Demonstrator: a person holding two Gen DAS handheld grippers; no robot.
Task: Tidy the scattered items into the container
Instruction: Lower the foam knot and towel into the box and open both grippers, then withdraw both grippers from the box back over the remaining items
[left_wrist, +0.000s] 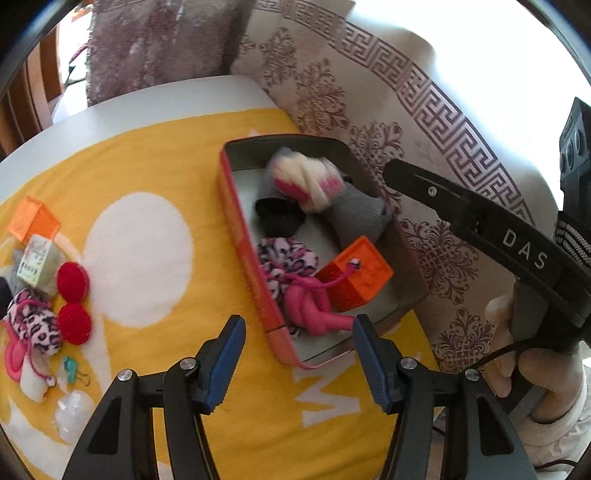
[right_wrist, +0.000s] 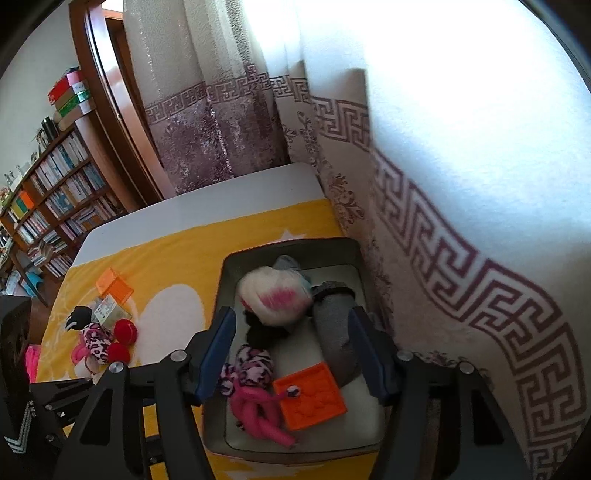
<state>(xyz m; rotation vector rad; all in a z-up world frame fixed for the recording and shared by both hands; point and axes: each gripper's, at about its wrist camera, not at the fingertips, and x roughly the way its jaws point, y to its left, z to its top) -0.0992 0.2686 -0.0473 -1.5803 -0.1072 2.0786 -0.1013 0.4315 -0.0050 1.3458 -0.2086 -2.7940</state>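
- The cloth (left_wrist: 155, 155), yellow with white shapes, covers most of the table (left_wrist: 140, 96); a patterned curtain (left_wrist: 424, 122) hangs close along its far and right edges.
- The container (left_wrist: 243, 236), a tray with a red outer wall, sits at the cloth's right edge against the curtain. It already holds a white-and-pink bundle (right_wrist: 275, 297), a grey sock (right_wrist: 334, 332), a dark item, a leopard-print piece (right_wrist: 251, 367), a pink knot (right_wrist: 258, 410) and an orange block (right_wrist: 310, 395).
- The step looks like a release: the blurred bundle lies apart from both tools, probably just dropped in.
- The right gripper (right_wrist: 291, 354) hovers over the tray, jaws apart, nothing between them.
- The left gripper (left_wrist: 299, 365) hangs over the tray's near corner, jaws apart and empty.
- Still scattered at the cloth's left end, well apart from the tray: an orange box (left_wrist: 31, 221), a carton (left_wrist: 37, 260), two red pads (left_wrist: 74, 299), a second leopard piece (left_wrist: 35, 325), a clear wrapper (left_wrist: 72, 413), a small teal clip (left_wrist: 69, 365).
- Next move, I judge: the left gripper swings back to that pile and picks one piece cleanly, though they lie touching and overlapping.
- The tray wall stands between pile and tray floor; loads must clear it.
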